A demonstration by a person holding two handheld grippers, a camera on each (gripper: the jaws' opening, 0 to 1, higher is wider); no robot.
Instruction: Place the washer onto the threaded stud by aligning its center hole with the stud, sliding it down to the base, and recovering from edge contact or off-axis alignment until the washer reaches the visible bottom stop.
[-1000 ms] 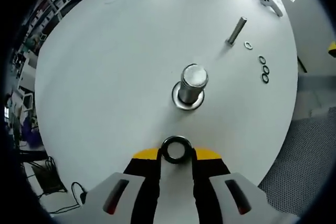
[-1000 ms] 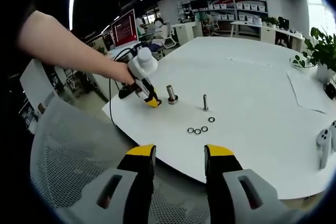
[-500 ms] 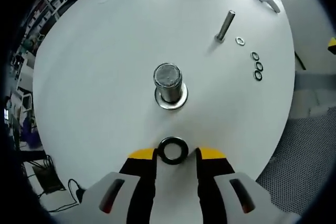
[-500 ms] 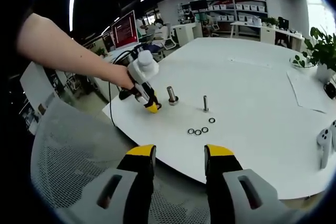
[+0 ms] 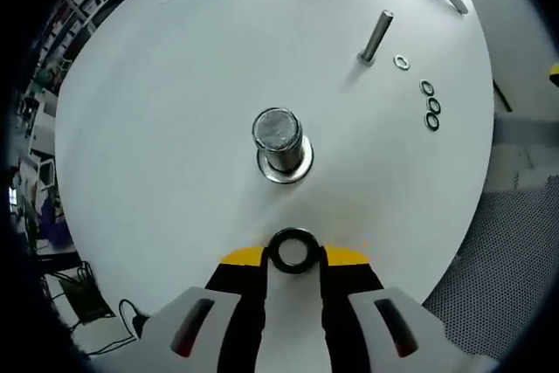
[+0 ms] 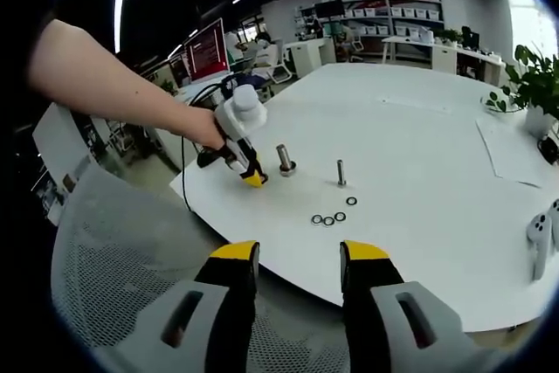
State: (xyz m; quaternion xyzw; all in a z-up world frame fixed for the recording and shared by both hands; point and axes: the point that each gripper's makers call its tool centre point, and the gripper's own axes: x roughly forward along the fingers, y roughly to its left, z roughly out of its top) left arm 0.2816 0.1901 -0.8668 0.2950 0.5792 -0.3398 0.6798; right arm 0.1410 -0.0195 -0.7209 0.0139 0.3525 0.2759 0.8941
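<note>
While the left gripper (image 5: 293,261) looks steeply down on the table (image 5: 175,85) in the left gripper view, its yellow-tipped jaws stand narrow, pinching a dark washer (image 5: 293,250) by its rim, hole open to the camera. Stud (image 5: 279,139) stands dead ahead of the jaws, near but apart, upright on a flanged base; seen almost end-on, so its long axis runs toward the lens. Bare tabletop between washer and stud, nothing in the way. Judgement: washer sits short of the stud top and must carry forward until hole and stud axis line up, then drop. Farther off, up and right: a thinner pin (image 5: 376,36), one pale ring (image 5: 401,62) beside it, three dark rings (image 5: 431,110) in a row. Well clear of the path.

Right gripper view, from off the table edge: right gripper (image 6: 297,255) jaws wide apart, holding nothing, above a mesh chair back (image 6: 113,259). Far from the work. Left gripper (image 6: 247,170) shows here at the end of a person's forearm (image 6: 113,85), tip just beside the stud (image 6: 285,159). Left is plainly the nearer hand. Pin (image 6: 341,172) and loose rings (image 6: 329,216) lie beyond, toward this camera. Washer itself too small to make out here.
</note>
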